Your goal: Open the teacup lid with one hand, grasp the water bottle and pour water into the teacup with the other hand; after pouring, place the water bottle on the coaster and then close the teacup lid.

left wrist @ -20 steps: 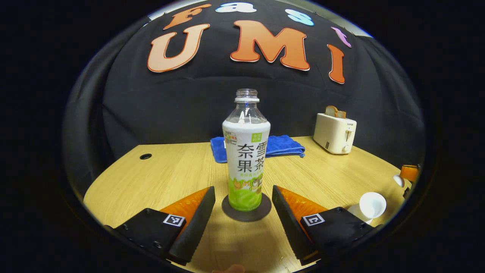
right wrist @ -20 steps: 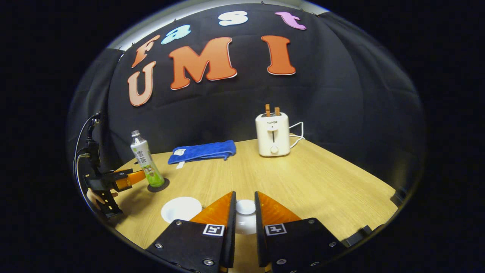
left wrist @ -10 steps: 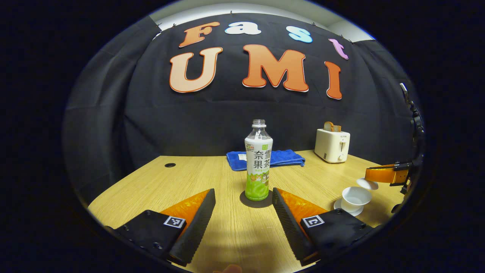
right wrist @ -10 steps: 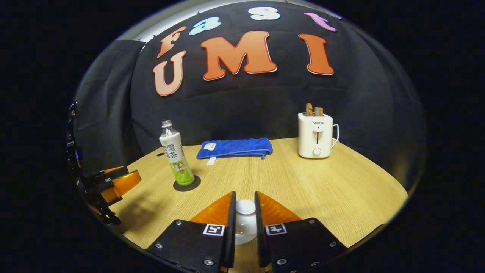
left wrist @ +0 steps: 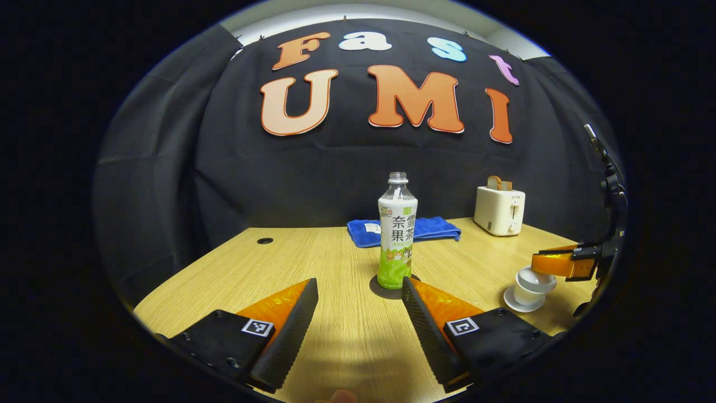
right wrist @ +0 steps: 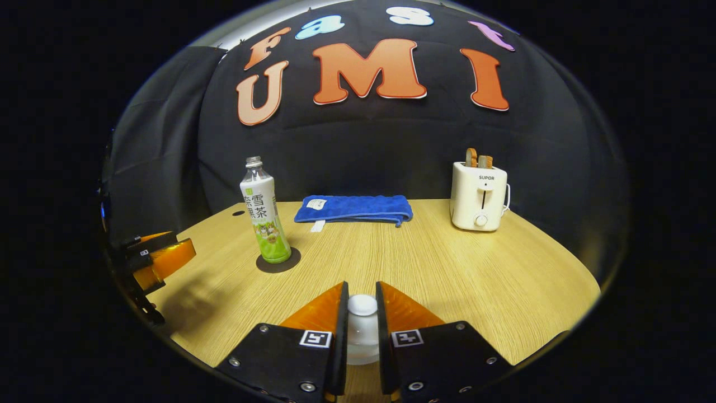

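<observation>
The left tool (left wrist: 358,299) has backed away from the water bottle (left wrist: 396,235), fingers wide apart, leaving it upright on its coaster (left wrist: 386,288). Right of the bottle, the right tool (right wrist: 362,313), clamped on the teacup lid (right wrist: 362,305), has brought it onto the teacup (left wrist: 530,286); closing looks nearly done.

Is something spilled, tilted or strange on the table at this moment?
Nothing stands out. The water bottle stands upright on its coaster, uncapped, with no spill visible. The right gripper is shut on the teacup lid over the teacup. The folded blue towel and toaster sit tidy.
</observation>
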`<state>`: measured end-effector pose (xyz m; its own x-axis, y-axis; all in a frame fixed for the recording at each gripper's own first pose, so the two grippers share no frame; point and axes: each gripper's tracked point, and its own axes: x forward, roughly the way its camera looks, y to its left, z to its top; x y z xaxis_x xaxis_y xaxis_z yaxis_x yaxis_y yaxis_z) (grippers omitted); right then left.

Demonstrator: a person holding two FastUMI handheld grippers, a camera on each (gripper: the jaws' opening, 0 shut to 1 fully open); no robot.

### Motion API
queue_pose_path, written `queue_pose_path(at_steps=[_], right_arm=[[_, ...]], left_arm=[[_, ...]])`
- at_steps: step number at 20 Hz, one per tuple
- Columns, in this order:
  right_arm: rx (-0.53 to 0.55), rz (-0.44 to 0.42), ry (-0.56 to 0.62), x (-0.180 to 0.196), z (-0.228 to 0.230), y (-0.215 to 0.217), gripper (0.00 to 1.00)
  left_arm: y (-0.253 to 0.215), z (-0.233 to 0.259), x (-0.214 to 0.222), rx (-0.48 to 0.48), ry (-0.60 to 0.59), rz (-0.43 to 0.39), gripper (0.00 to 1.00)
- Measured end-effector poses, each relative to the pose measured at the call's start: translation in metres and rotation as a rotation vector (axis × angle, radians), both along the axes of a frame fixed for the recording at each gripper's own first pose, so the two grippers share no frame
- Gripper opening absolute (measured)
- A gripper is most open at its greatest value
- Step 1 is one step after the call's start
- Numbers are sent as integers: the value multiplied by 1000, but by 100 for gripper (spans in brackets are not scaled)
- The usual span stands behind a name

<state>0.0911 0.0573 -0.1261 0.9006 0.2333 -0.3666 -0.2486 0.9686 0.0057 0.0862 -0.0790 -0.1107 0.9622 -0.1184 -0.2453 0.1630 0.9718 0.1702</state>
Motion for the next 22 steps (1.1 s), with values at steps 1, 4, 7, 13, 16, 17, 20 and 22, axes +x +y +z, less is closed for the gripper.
queue_pose_path(at_steps=[1, 4, 7, 13, 16, 17, 20, 22], right_arm=[[2, 1, 0, 0, -1, 1, 25], [6, 17, 4, -3, -3, 5, 25], [-14, 30, 8, -4, -8, 10, 24], [-13, 36, -1, -13, -2, 11, 38], [-32, 14, -36, -22, 8, -1, 78], [-52, 3, -50, -25, 10, -7, 83], [-90, -4, -70, -32, 20, -16, 98], [-72, 2, -89, -37, 29, -15, 97]], left_arm=[[1, 1, 0, 0, -1, 3, 96], [2, 5, 0, 1, -11, 12, 96], [4, 6, -2, 4, -17, 17, 94], [7, 11, -5, 3, -28, 32, 94], [11, 12, -11, -2, -34, 45, 94], [13, 13, -12, -11, -40, 51, 96], [17, 19, -14, -48, -76, 66, 96], [15, 20, -15, -52, -86, 56, 94]])
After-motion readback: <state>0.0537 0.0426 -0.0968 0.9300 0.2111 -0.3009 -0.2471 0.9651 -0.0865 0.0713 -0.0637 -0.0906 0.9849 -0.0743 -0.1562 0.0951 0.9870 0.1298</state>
